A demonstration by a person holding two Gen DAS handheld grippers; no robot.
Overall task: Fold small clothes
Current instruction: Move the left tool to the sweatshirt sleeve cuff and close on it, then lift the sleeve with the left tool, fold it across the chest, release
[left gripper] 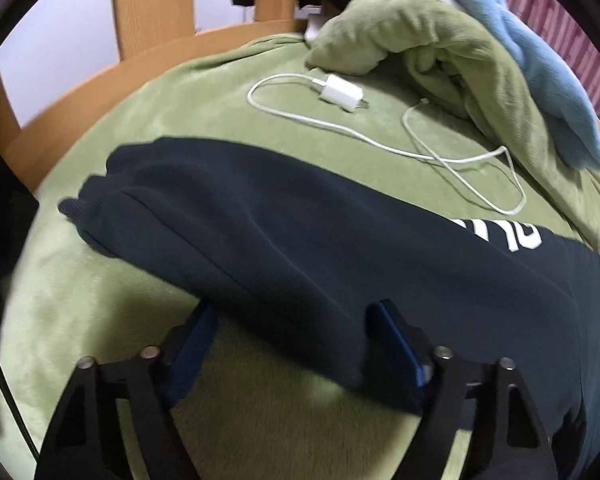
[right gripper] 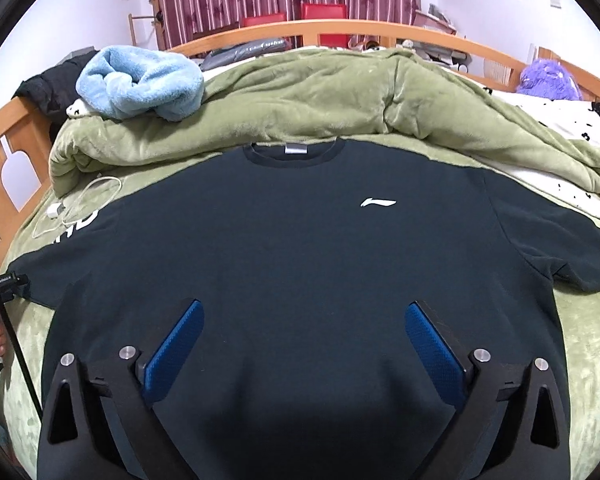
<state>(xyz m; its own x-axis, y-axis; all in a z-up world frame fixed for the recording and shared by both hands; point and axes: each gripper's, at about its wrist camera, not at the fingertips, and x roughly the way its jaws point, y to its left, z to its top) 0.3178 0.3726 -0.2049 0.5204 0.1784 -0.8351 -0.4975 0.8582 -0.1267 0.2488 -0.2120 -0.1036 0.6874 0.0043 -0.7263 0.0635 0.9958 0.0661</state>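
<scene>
The left claw (left gripper: 292, 344) is wide open and holds nothing. The sleeve (left gripper: 204, 216) of the dark shirt (right gripper: 300, 260) lies between its blue pads (left gripper: 396, 344), though I cannot tell if they touch it. The right claw (right gripper: 300, 356) is wide open too, over the bottom part of the shirt. The shirt lies flat, front up, on a green bed cover (left gripper: 112, 308). A white charger (left gripper: 342, 93) and its cord lie just past the sleeve. A bunched green blanket (right gripper: 320, 100) sits behind the collar, with a blue towel (right gripper: 140, 82) on it.
</scene>
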